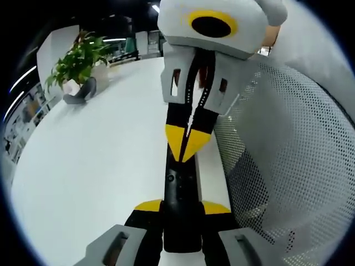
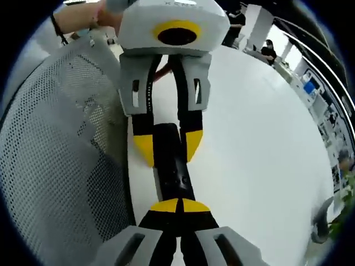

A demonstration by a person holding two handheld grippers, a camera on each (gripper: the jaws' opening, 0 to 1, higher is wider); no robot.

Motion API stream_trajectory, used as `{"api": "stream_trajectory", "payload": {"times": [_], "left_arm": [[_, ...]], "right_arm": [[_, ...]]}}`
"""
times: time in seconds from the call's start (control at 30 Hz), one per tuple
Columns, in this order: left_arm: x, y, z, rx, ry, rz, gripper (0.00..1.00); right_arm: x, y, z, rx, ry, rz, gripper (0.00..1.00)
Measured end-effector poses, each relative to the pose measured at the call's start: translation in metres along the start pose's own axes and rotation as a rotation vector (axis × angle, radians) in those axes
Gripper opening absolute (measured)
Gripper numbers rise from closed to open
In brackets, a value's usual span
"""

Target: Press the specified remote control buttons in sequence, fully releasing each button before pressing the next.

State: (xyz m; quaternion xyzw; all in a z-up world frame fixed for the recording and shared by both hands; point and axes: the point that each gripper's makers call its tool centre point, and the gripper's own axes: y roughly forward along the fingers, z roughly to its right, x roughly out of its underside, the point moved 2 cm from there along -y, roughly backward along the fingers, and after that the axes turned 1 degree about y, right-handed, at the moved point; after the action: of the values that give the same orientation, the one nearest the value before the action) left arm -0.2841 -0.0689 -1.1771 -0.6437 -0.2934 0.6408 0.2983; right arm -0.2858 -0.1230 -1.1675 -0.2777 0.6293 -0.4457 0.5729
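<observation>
Left gripper (image 1: 182,213) clamps the black remote (image 1: 181,188)'s near end; right gripper (image 1: 188,145) closed, tips meeting on remote's far end above the white table (image 1: 100,166).

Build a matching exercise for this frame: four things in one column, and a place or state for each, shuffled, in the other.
Things:
1. remote control
2. left gripper
3. right gripper
4. potted plant

States or places:
A. jaws shut together, tips on the remote's top face
B. far across the white table
C. black, long, lying at the table edge beside the mesh chair
D. jaws astride the remote's end, clamping it

Pairs: 1-C, 2-D, 3-A, 4-B
</observation>
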Motion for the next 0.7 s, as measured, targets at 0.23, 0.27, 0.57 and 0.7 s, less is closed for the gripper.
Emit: {"api": "stream_trajectory", "payload": {"times": [0.23,0.27,0.57,0.7], "left_arm": [[0.0,0.0,-0.001,0.003,0.001,0.001,0.24],[0.0,0.0,-0.001,0.003,0.001,0.001,0.24],[0.0,0.0,0.0,0.001,-0.007,0.017,0.24],[0.0,0.0,0.0,0.001,-0.006,0.02,0.24]], "right_arm": [[0.002,-0.003,0.002,-0.022,0.092,0.14,0.0],[0.0,-0.003,0.002,-0.028,0.099,0.149,0.0],[-0.006,0.003,-0.002,-0.039,0.008,0.093,0.0],[-0.008,0.002,-0.003,-0.001,0.008,0.08,0.0]]}}
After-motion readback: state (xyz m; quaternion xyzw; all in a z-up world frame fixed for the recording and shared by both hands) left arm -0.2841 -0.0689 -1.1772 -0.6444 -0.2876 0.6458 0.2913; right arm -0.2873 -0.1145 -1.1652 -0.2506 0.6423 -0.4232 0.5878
